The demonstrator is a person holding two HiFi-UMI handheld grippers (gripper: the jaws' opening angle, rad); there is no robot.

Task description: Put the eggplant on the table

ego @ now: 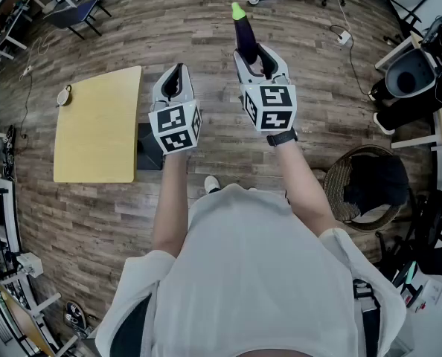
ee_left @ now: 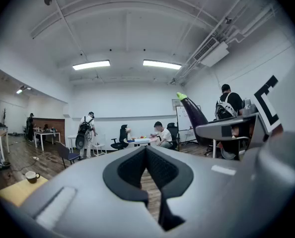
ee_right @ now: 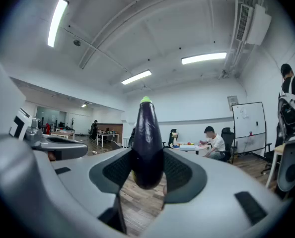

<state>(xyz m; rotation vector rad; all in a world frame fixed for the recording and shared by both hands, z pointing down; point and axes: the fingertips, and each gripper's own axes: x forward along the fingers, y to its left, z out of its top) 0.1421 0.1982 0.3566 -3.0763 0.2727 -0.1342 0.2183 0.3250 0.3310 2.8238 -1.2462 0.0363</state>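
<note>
In the head view the purple eggplant [ego: 243, 32] with its green stem sticks forward out of my right gripper [ego: 260, 56], whose jaws are shut on its thick end. The right gripper view shows the eggplant [ee_right: 147, 143] standing upright, clamped between the dark pads of the gripper [ee_right: 147, 171]. My left gripper [ego: 178, 79] is held level beside it on the left. Its jaws [ee_left: 146, 157] are shut with nothing in them. The eggplant [ee_left: 193, 114] shows off to its right. The yellow table [ego: 94, 125] stands low at the left, well away from both grippers.
A white cup [ego: 63, 95] sits at the table's far left corner, seen also as the cup [ee_left: 32, 176] in the left gripper view. A black box [ego: 150, 147] lies by the table's right edge. A wicker basket [ego: 370, 184] stands right. People [ee_right: 214, 143] sit at distant desks.
</note>
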